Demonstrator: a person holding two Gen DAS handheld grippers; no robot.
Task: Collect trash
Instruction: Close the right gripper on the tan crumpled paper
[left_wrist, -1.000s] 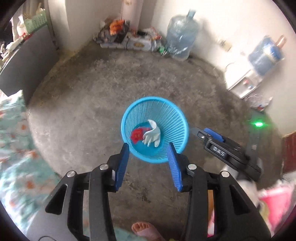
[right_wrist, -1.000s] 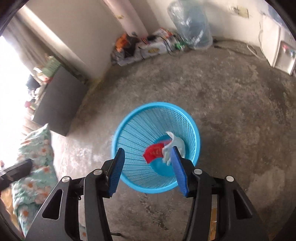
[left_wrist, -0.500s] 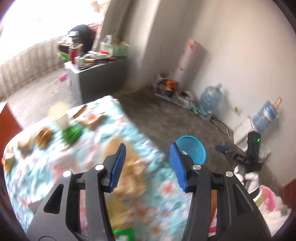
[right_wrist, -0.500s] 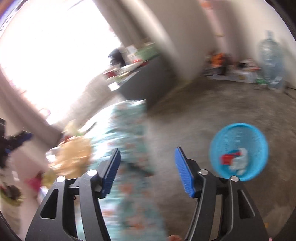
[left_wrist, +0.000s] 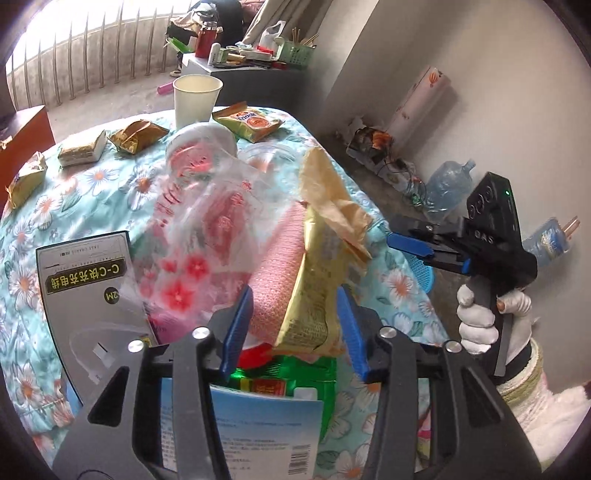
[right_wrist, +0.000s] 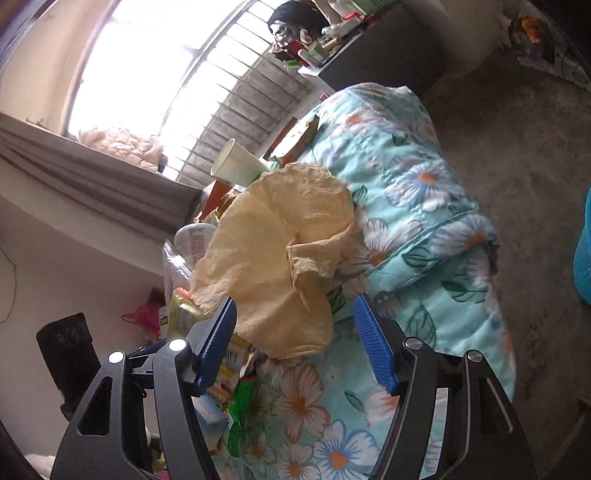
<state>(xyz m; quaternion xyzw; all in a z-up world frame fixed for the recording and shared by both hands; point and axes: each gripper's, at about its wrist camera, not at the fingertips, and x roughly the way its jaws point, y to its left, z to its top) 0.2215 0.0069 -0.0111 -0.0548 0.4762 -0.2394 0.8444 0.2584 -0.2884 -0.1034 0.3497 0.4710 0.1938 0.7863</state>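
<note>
Both grippers, left (left_wrist: 295, 328) and right (right_wrist: 295, 343), hover wide open and empty over a crumpled yellow wrapper (right_wrist: 280, 254); closing squarely on its bunched middle looks surest.

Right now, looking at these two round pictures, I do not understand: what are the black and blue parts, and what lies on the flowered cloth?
A person holds one hand tool in each hand; each carries a fisheye camera looking along two blue fingers. In the left view, the left tool is open over a pile: a yellow wrapper, a clear bag, a grey box, a paper cup. The gloved right hand shows there too. In the right view, the right tool is open near a tan crumpled paper. Neither holds anything.
</note>
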